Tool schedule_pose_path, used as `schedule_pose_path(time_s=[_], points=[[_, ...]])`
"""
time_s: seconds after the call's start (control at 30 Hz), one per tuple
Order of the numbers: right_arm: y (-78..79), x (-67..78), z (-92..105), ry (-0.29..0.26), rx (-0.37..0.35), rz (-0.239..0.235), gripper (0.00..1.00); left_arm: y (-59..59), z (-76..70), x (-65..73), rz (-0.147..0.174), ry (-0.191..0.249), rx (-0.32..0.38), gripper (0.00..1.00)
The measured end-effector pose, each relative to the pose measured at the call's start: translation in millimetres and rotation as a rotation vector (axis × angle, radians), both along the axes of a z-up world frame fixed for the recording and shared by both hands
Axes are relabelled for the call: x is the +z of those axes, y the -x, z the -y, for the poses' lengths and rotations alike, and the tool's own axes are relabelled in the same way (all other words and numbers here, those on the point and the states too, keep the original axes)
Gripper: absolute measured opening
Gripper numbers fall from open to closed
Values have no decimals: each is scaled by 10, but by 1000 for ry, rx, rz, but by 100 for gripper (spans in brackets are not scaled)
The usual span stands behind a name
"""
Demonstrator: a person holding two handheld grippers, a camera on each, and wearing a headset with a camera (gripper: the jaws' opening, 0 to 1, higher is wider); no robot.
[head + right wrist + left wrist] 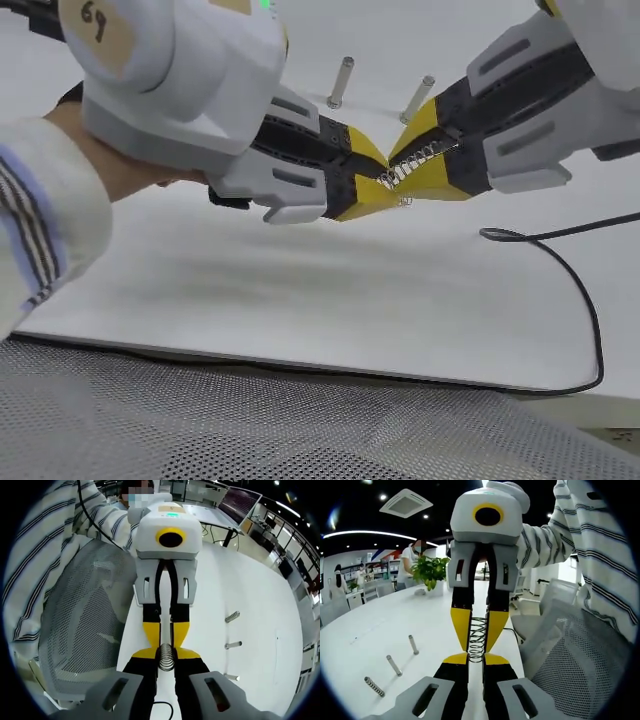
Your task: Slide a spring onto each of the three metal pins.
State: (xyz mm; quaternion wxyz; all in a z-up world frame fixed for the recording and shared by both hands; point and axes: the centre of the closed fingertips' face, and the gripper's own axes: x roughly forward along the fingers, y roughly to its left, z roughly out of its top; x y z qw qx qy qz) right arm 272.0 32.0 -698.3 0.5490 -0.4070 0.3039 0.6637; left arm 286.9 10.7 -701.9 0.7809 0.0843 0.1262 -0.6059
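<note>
Shiny coiled metal spring (477,639), matt white table (300,290), dull metal pins (413,644)

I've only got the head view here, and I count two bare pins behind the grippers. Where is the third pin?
Observer: In the left gripper view the third pin stands in a row with the other two, nearest that camera.
Operator: Has it got a spring?
Observer: Yes, a spring already sits on it.
Operator: Anything else on the table?
Observer: A potted plant at the far end of the table.
</note>
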Motion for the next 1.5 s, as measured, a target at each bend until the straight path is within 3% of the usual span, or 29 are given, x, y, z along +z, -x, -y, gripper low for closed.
schedule_pose_path(time_s=[0.4,0.67,0.97,1.07,1.2,1.5], points=[[-14,-10,-17,33,20,3,8,-23,-17,-27,2,-3,1,3],[-37,-22,-56,48,30,11,8,-59,-69,-37,-35,-6,16,3],[-93,-12,-145,43,32,23,8,-105,-163,-19,-20,-15,36,4],[-109,-15,-170,37,34,31,8,-147,-203,-34,-3,-28,54,9],[-153,-9,-177,30,21,37,8,-165,-279,-88,-20,-49,69,7],[-305,41,-73,35,-24,58,8,-265,-551,-155,-64,-49,159,22]])
